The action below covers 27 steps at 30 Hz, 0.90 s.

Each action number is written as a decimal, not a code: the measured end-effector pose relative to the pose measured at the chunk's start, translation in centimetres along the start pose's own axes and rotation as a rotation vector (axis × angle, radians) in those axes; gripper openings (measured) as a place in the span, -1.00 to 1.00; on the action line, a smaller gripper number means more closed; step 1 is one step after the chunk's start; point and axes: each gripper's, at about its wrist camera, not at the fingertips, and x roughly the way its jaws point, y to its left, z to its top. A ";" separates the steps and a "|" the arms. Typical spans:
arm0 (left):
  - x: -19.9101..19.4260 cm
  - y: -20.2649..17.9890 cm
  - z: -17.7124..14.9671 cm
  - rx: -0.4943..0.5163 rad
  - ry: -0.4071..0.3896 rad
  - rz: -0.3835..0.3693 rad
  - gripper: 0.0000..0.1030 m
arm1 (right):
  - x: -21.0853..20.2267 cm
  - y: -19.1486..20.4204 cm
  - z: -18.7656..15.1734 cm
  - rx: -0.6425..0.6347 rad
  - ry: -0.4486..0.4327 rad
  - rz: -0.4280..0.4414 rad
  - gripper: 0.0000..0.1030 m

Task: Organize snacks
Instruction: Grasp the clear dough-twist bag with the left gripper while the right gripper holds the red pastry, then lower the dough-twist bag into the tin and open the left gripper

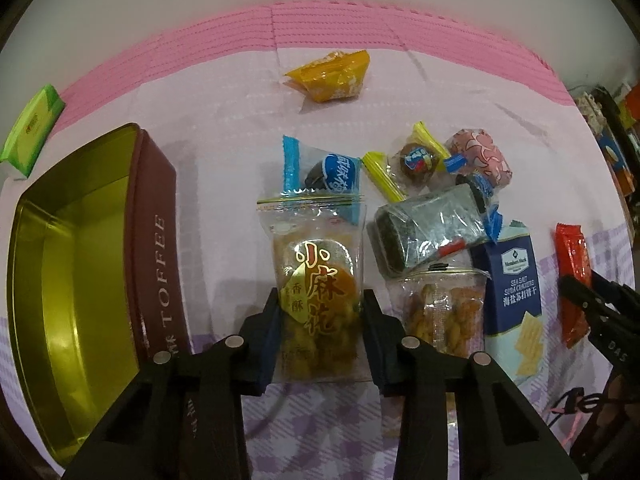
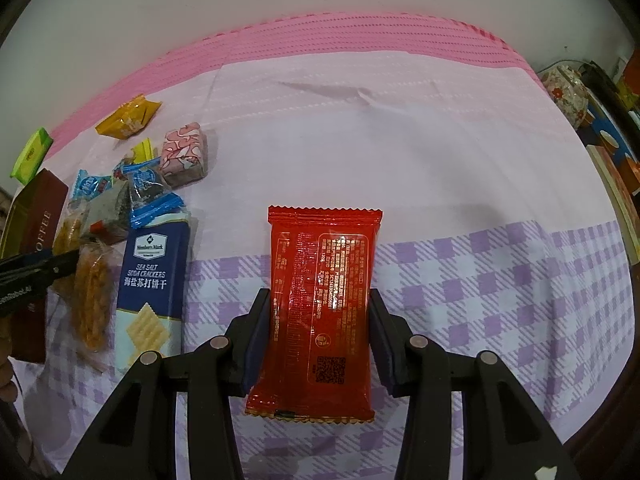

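Observation:
My left gripper [image 1: 320, 308] is shut on a clear bag of fried twists [image 1: 316, 276] with gold and red lettering, its pads pressing both sides. An open brown toffee tin [image 1: 152, 240] with a gold inside stands just to its left. My right gripper [image 2: 318, 308] is shut on a red snack packet [image 2: 320, 280] that lies on the cloth. The red packet [image 1: 574, 276] and the right gripper also show at the right edge of the left wrist view. The left gripper's fingers [image 2: 40, 272] show at the left edge of the right wrist view.
A pile of snacks lies between the grippers: a blue soda cracker pack [image 1: 516, 292], a second twist bag [image 1: 444, 312], a seaweed roll [image 1: 428, 228], wrapped candies [image 1: 416, 160], a pink block [image 1: 480, 156]. A yellow packet [image 1: 332, 76] and a green box [image 1: 32, 132] lie farther back.

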 end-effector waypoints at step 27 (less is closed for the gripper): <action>-8.0 12.8 -3.9 -0.127 -0.045 0.159 -0.26 | 0.3 0.7 0.1 0.006 0.034 -0.056 -0.16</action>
